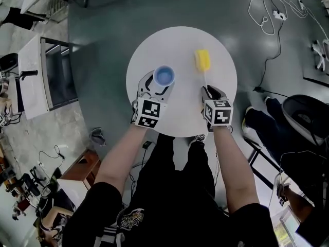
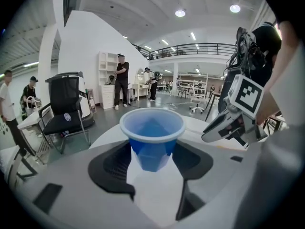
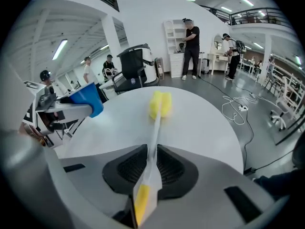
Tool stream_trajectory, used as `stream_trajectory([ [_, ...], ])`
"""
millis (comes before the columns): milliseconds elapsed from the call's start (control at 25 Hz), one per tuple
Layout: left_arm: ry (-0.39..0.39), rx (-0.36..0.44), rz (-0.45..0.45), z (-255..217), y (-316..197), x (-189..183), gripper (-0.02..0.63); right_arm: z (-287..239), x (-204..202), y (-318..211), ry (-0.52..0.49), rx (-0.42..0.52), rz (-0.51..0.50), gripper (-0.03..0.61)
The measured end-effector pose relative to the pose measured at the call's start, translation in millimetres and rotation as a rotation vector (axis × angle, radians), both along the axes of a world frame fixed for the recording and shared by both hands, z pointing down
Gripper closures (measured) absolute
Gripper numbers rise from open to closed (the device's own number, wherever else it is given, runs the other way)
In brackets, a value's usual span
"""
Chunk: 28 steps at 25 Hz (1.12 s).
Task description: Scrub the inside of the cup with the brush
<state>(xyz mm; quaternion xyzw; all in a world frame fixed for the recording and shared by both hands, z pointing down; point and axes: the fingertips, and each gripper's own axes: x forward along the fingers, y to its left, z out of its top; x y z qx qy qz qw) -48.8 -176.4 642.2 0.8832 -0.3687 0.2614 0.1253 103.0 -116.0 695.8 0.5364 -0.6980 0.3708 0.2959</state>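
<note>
A blue cup [image 1: 164,76] with a pale rim is held upright in my left gripper [image 1: 156,85], above the left part of the round white table [image 1: 180,40]. In the left gripper view the cup [image 2: 151,137] sits between both dark pads, which press its sides, and my left gripper [image 2: 151,157] is shut on it. The brush [image 1: 202,59] has a yellow sponge head lying on the table and a thin white handle. My right gripper [image 1: 208,92] is at the handle's near end. In the right gripper view the brush [image 3: 160,104] runs between the slightly parted jaws of my right gripper [image 3: 150,162].
The table's edge drops off close behind both hands. White cables [image 1: 272,14] lie on the floor at the upper right, a dark chair [image 1: 303,117] stands to the right, and a white cabinet [image 1: 51,76] to the left. People stand far off in both gripper views.
</note>
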Motion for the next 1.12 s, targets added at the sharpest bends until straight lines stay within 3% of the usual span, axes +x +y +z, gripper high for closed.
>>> stream_trajectory([
  [120,-0.004,-0.01,-0.007,-3.8,5.5,-3.8,0.342,-0.2,1.4,-0.3,-0.003,-0.006,0.001,0.532],
  [400,-0.045,-0.002,-0.006,-12.9,11.2,-13.7,0.342,-24.0,-7.7,0.3,0.014,0.043,-0.085,0.535],
  [800,-0.102,-0.002,-0.036,-49.1,21.4,-12.6,0.344,-106.3,-20.6,7.9,0.01,0.169,-0.263,0.535],
  [960,-0.198,-0.005,-0.022,-60.5,22.4,-19.0,0.344,-145.9,-32.9,7.8,0.04,0.247,-0.409,0.536],
  [1120,-0.321,0.018,0.003,-68.9,23.7,-25.0,0.344,-174.2,-46.5,16.1,0.182,0.302,-0.658,0.536],
])
